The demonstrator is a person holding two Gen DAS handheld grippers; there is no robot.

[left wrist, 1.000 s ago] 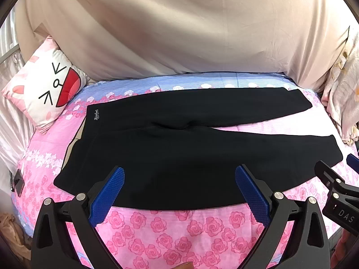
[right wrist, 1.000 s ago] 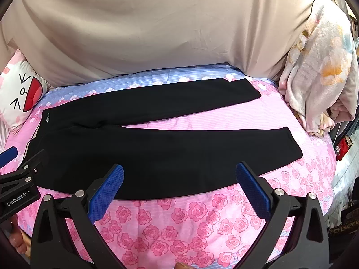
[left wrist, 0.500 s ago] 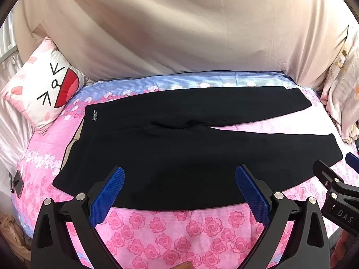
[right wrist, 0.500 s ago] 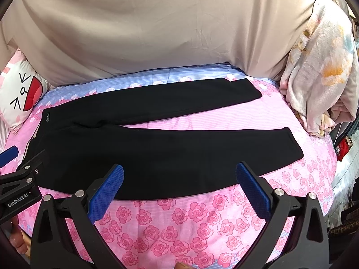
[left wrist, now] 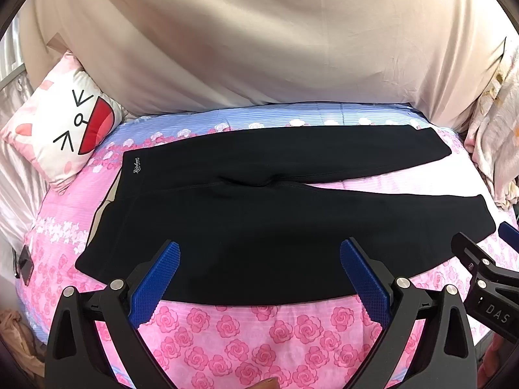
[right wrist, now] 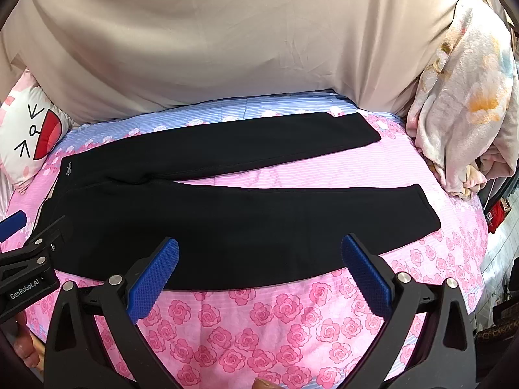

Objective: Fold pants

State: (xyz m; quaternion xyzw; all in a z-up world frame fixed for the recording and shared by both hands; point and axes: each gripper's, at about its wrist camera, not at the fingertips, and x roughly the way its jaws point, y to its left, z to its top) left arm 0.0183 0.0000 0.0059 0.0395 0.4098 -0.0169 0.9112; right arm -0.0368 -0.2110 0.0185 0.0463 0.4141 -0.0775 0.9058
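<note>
Black pants [left wrist: 259, 220] lie flat and spread on a bed with a pink rose sheet [left wrist: 246, 334]. The waistband is at the left, and the two legs run to the right in a narrow V. My left gripper [left wrist: 259, 275] hovers open over the near edge of the pants by the hip, holding nothing. The right gripper [right wrist: 259, 272] is open too, above the near leg [right wrist: 259, 227] of the same pants, with nothing between its blue pads. Each gripper shows at the edge of the other's view: the right gripper [left wrist: 486, 291] and the left gripper [right wrist: 29, 265].
A cartoon-face pillow [left wrist: 61, 129] leans at the bed's far left. Beige cloth [left wrist: 259, 39] covers the wall behind. A bundled floral blanket [right wrist: 464, 103] sits at the far right. A dark phone [left wrist: 24, 264] lies near the left edge of the bed.
Both views have barely shifted; the grippers stay open above the near edge of the pants, and the pants have not moved.
</note>
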